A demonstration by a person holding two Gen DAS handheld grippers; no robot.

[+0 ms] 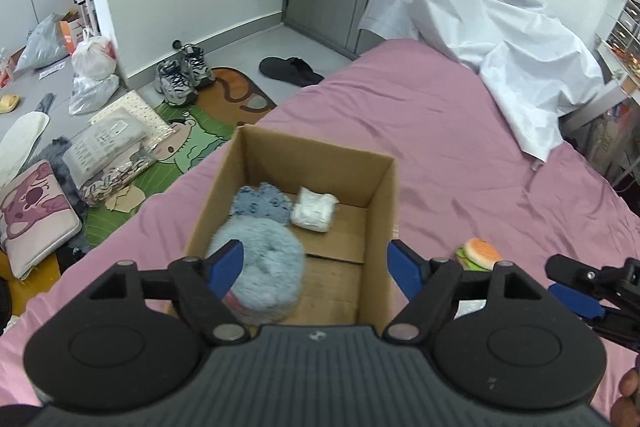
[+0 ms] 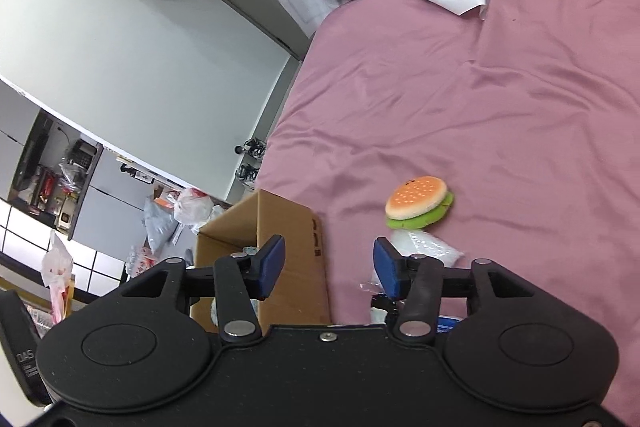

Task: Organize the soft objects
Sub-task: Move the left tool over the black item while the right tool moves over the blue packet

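Note:
An open cardboard box [image 1: 382, 187] stands on the pink bed [image 1: 440, 131]. In it lie a fluffy blue-grey plush [image 1: 264, 267], a blue cloth [image 1: 262, 205] and a white packet [image 1: 314, 213]. My left gripper [image 1: 316, 267] is open and empty just above the box, over the fluffy plush. A burger plush [image 2: 418, 203] lies on the bed right of the box; it also shows in the left wrist view [image 1: 480, 254]. A clear plastic packet [image 2: 424, 251] lies beside it. My right gripper [image 2: 328, 267] is open and empty, between the box [image 2: 288, 247] and the burger.
A crumpled white sheet [image 1: 500, 39] covers the far end of the bed. The floor to the left holds sneakers [image 1: 182, 75], a black slipper [image 1: 290, 70], bags [image 1: 94, 67], a cushion [image 1: 32, 219] and a green mat [image 1: 192, 143]. Drawers [image 1: 624, 27] stand at the right.

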